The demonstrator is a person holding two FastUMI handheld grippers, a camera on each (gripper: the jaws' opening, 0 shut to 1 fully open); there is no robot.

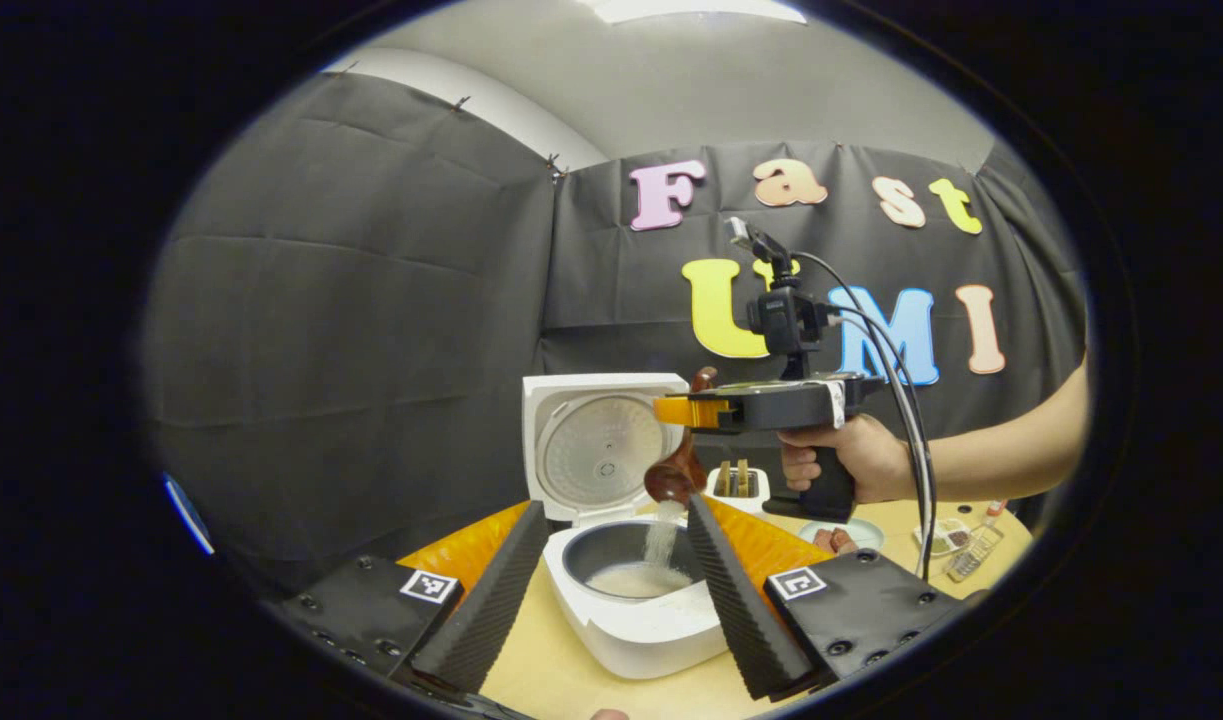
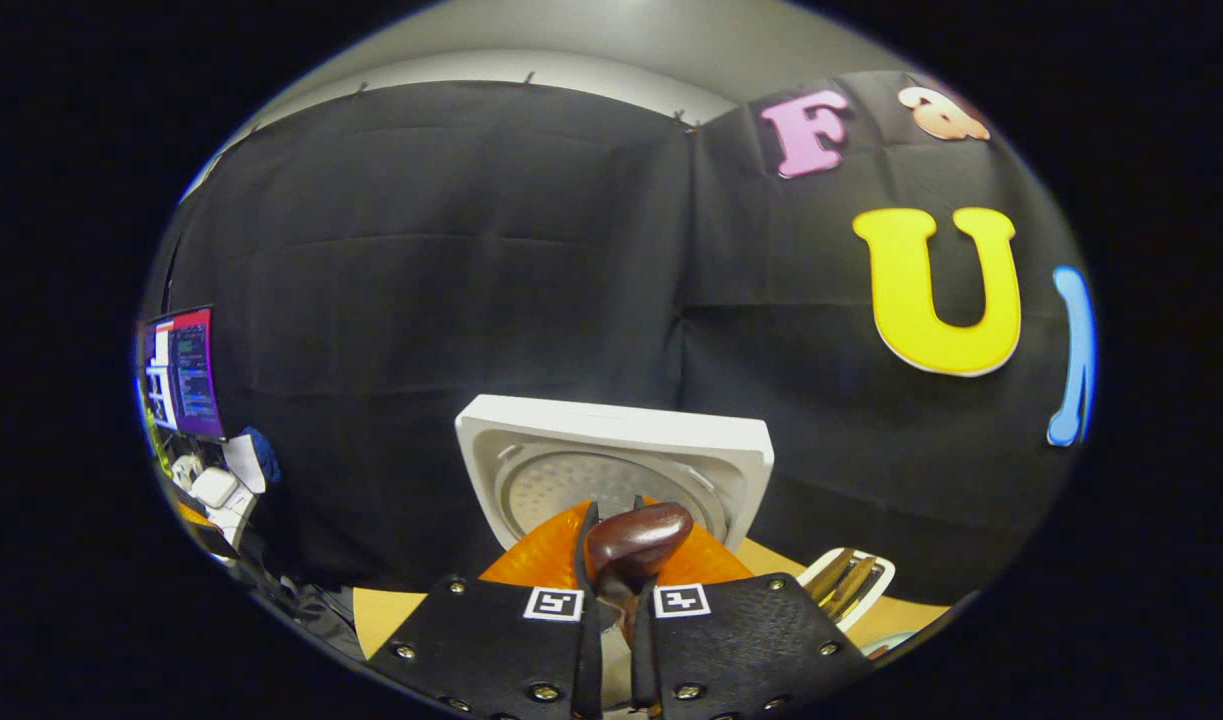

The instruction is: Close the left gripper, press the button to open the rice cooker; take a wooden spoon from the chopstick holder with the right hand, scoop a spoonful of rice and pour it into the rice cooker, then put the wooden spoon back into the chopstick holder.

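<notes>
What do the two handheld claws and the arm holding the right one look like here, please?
The left claw has two wedge-shaped ribbed fingers on dark bolted plates, each plate bearing a square black-and-white marker. The right claw is a dark pistol-grip body with an orange front, a small camera mast on top and cables looping from it. The arm holding it is bare, no sleeve visible.

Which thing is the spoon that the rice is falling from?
Find the white rice cooker on the table with its lid standing open. Just above its grey pot, the right gripper holds a dark brown wooden spoon, bowl tipped downward. It is the only spoon with white rice streaming off it; the other utensils stand in the white chopstick holder behind.
</notes>
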